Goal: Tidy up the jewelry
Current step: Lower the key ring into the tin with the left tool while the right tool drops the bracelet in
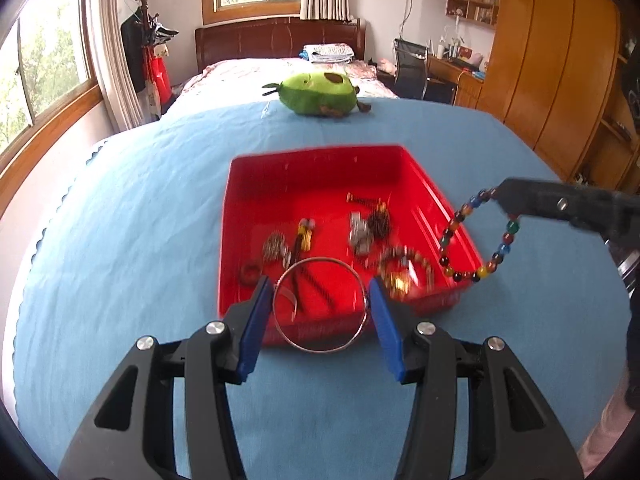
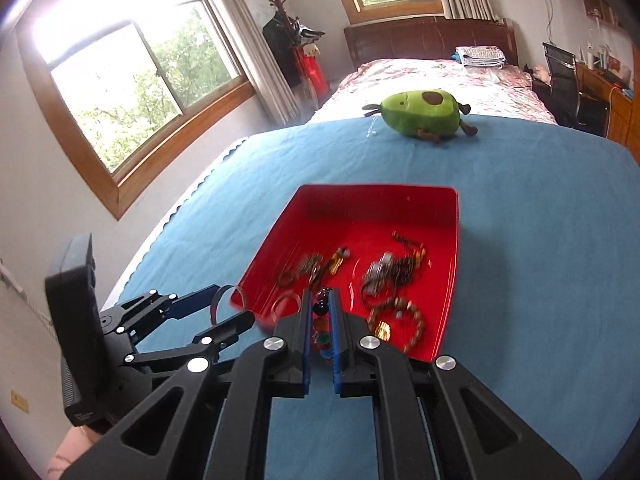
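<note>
A red tray [image 1: 316, 168] on the blue cloth holds several jewelry pieces: chains, a watch, a wooden bead bracelet [image 1: 408, 260]. My left gripper [image 1: 320, 292] is shut on a thin silver bangle [image 1: 320, 344], held between its blue pads above the tray's near edge. My right gripper [image 2: 321, 304] is shut on a bracelet of coloured glass beads [image 1: 472, 248], which hangs over the tray's right rim in the left wrist view. In the right wrist view the beads [image 2: 322, 332] show between the pads, and the tray [image 2: 360, 200] lies ahead.
A green avocado plush toy [image 1: 320, 92] lies at the far edge of the blue cloth [image 1: 140, 220]. Behind it is a bed, with windows to the left and a wooden wardrobe and desk to the right.
</note>
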